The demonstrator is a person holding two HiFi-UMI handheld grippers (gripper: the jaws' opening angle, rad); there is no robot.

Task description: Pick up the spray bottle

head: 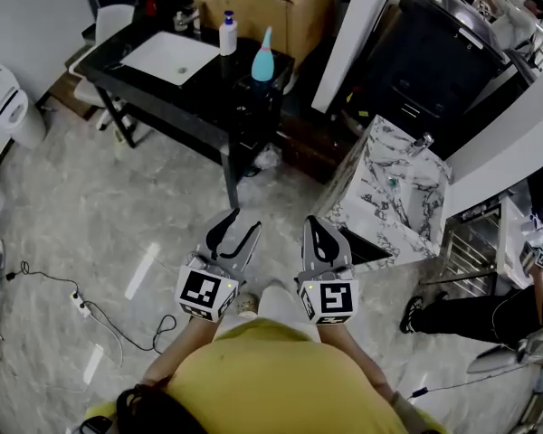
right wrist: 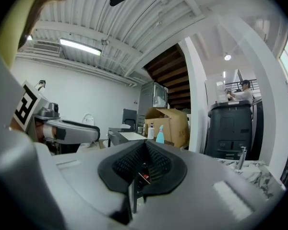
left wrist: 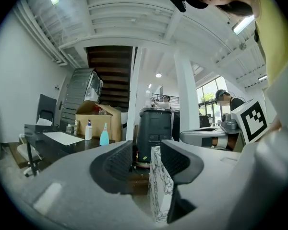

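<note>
The teal spray bottle (head: 263,60) stands upright at the right end of a black table (head: 163,87), far ahead of both grippers. It shows small and distant in the left gripper view (left wrist: 104,135) and the right gripper view (right wrist: 160,135). My left gripper (head: 242,221) is held level over the floor, its jaws open with a gap and nothing between them (left wrist: 146,157). My right gripper (head: 316,221) hangs beside it, its jaws shut together on nothing (right wrist: 145,163).
A white pump bottle (head: 227,34) and a white basin (head: 170,57) share the table, with a cardboard box (head: 262,3) behind. A marble counter (head: 389,197) stands ahead to the right. A cable with a power strip (head: 80,306) lies on the floor at left. Another person's leg (head: 471,315) is at right.
</note>
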